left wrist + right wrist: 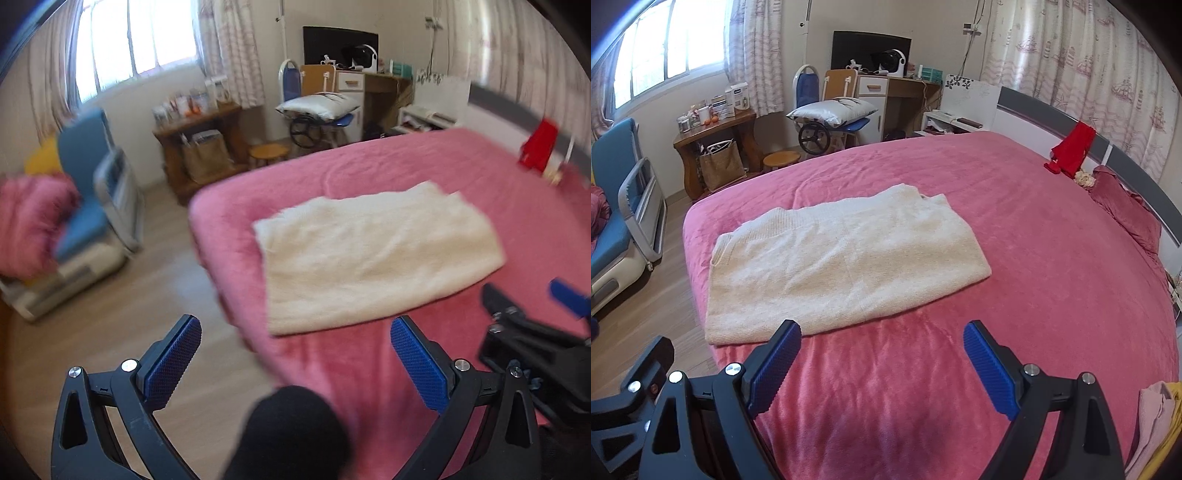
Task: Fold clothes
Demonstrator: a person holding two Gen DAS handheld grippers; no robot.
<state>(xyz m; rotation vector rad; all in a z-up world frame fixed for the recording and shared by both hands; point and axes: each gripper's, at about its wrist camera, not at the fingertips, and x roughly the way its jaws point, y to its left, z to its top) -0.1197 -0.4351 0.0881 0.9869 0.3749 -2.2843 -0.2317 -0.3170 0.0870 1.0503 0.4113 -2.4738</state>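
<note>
A pink blanket (pixel 960 221) covers the bed and fills most of both views, its plush surface lightly creased. On it, toward the corner of the bed nearest the window, lies a cream knit sweater (pixel 842 262), folded into a flat, roughly rectangular packet with soft rounded edges; a ribbed band shows along its 9 o'clock end, a faint crease runs down its middle, and a small bump of fabric sticks up at its 1 o'clock corner. In the left wrist view the sweater (pixel 376 254) looks blurred. The right gripper (pixel 882 365) hangs over the blanket with its blue-padded fingers spread wide and nothing between them; the sweater lies at about 11 o'clock from it, its near hem just beyond the left fingertip. The left gripper (pixel 295 365) is likewise spread wide and empty, over the bed's edge, with the sweater at about 1 o'clock. A red garment (pixel 1071 149) hangs on the headboard, far off at 1 o'clock.
</note>
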